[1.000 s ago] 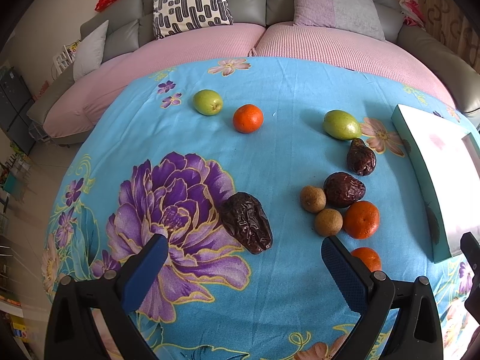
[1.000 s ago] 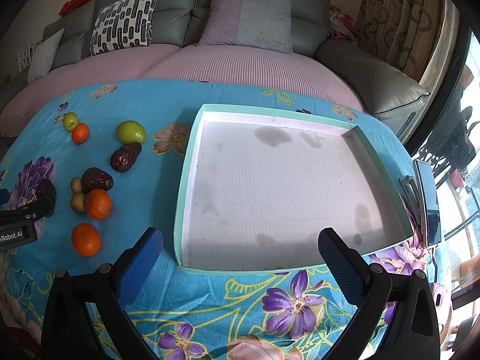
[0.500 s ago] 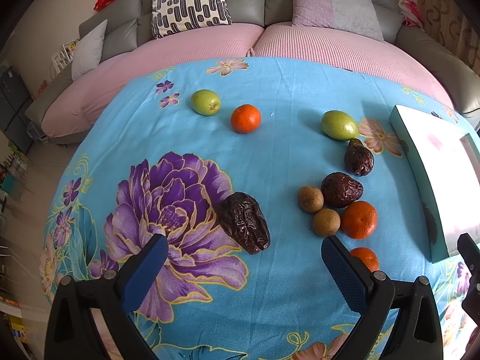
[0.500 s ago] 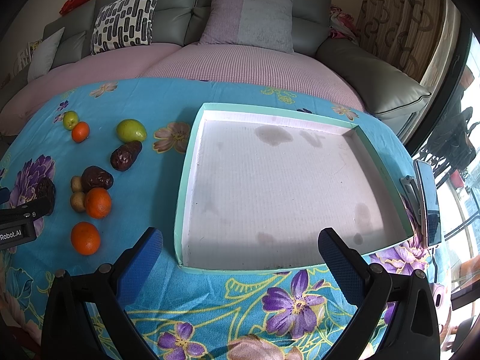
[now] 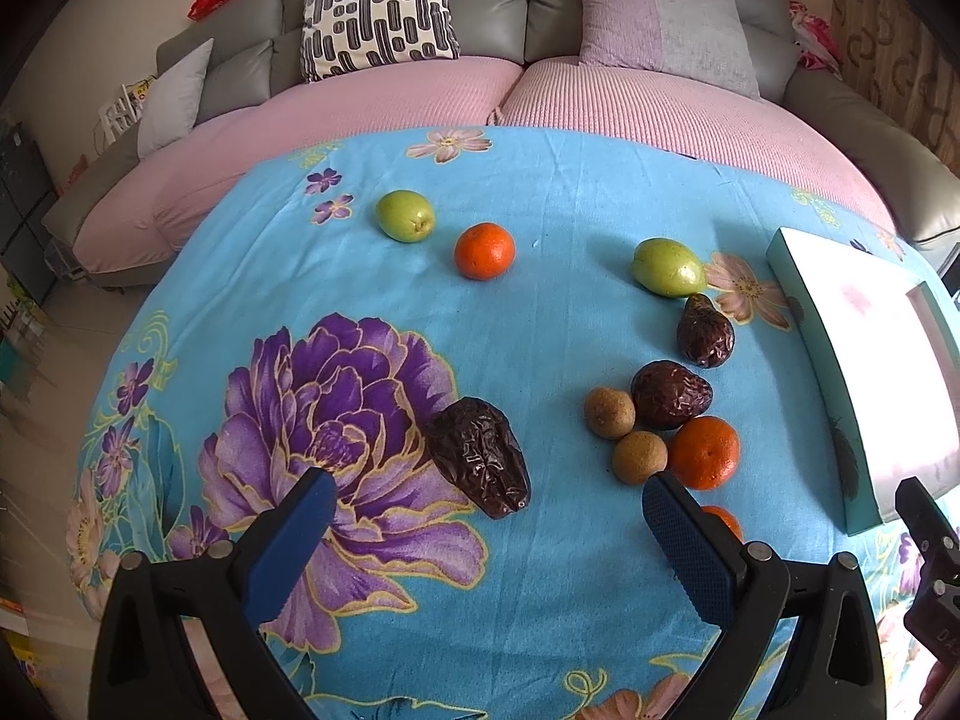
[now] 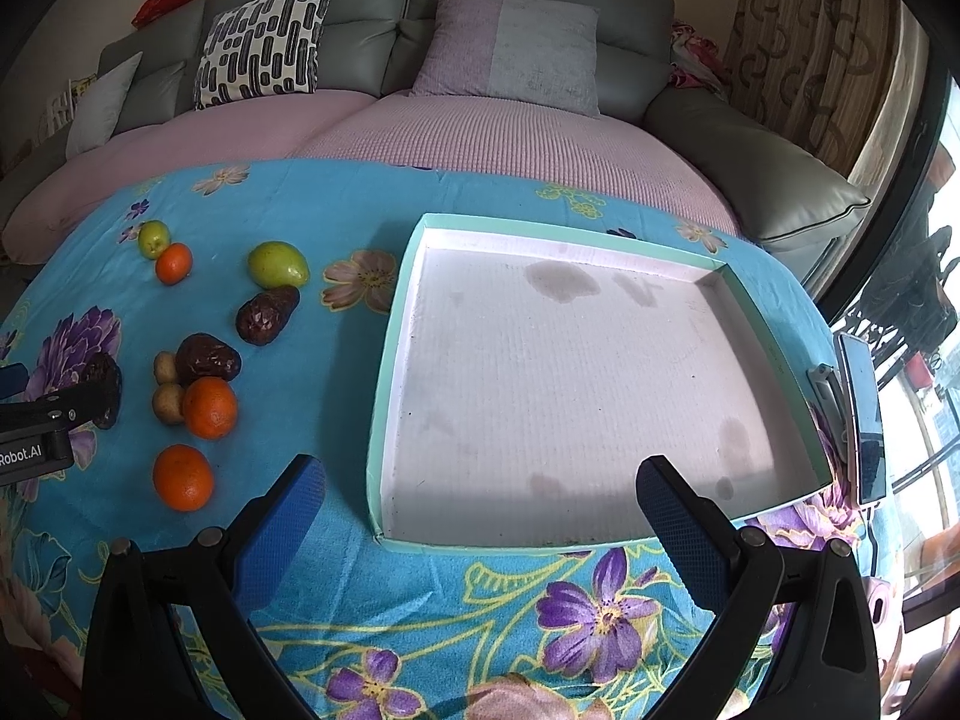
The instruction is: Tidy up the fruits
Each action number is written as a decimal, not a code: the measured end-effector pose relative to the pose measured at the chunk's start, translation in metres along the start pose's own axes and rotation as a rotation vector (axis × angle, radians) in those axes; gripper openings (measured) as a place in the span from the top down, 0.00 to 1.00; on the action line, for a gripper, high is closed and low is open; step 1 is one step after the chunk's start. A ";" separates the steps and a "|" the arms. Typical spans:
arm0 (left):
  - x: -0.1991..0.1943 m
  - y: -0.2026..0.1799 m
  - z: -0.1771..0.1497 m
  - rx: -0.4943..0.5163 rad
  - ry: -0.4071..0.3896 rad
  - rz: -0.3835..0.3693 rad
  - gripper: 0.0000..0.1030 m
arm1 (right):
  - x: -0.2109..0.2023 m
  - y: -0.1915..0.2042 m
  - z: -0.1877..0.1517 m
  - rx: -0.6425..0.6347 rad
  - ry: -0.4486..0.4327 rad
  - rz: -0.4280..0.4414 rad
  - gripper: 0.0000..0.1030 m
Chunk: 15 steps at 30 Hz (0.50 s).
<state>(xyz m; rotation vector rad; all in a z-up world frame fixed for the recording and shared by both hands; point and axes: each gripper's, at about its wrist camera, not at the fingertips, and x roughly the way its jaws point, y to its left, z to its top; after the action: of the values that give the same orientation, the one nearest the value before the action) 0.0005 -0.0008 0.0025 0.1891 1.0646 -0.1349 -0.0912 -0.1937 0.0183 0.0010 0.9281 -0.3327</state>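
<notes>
Loose fruit lies on a blue flowered cloth. A wrinkled dark date [image 5: 478,457] lies just ahead of my open left gripper [image 5: 489,504], between its blue fingers. To its right sit two small brown fruits [image 5: 609,412], two more dates [image 5: 671,393], and an orange [image 5: 703,453]. Another orange [image 5: 484,251] and two green fruits [image 5: 405,215] lie farther off. My right gripper [image 6: 480,489] stands open over the near edge of an empty teal tray [image 6: 396,324]. An orange [image 6: 182,477] lies left of it.
A phone [image 6: 862,414] rests at the table's right edge beside the tray. A grey sofa with pink cushions [image 5: 420,90] curves behind the table. The table's rounded edge drops off on the left to the floor [image 5: 36,360].
The left gripper's view has shifted slightly; the fruit sits a little lower and to the left in frame. The right gripper's view is nearly unchanged. Both stay open.
</notes>
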 end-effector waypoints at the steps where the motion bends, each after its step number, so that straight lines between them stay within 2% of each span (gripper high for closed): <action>1: -0.001 0.001 0.001 -0.001 -0.002 0.003 0.00 | 0.000 0.001 0.001 -0.003 -0.004 0.004 0.00; 5: -0.005 0.010 0.004 -0.039 -0.037 0.027 0.00 | -0.007 0.010 0.003 -0.025 -0.052 0.056 0.00; 7: -0.007 0.018 0.005 -0.068 -0.044 0.034 0.00 | -0.009 0.018 0.004 -0.035 -0.069 0.118 0.00; 12: -0.002 0.032 0.005 -0.136 -0.039 -0.003 0.00 | -0.003 0.049 0.004 -0.075 -0.053 0.263 0.00; 15: 0.004 0.035 0.003 -0.162 -0.034 -0.049 0.06 | 0.003 0.067 0.001 -0.105 -0.032 0.324 0.05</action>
<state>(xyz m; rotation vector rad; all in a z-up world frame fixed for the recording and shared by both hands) 0.0123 0.0325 0.0039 0.0144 1.0412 -0.0956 -0.0696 -0.1313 0.0072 0.0496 0.8956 0.0165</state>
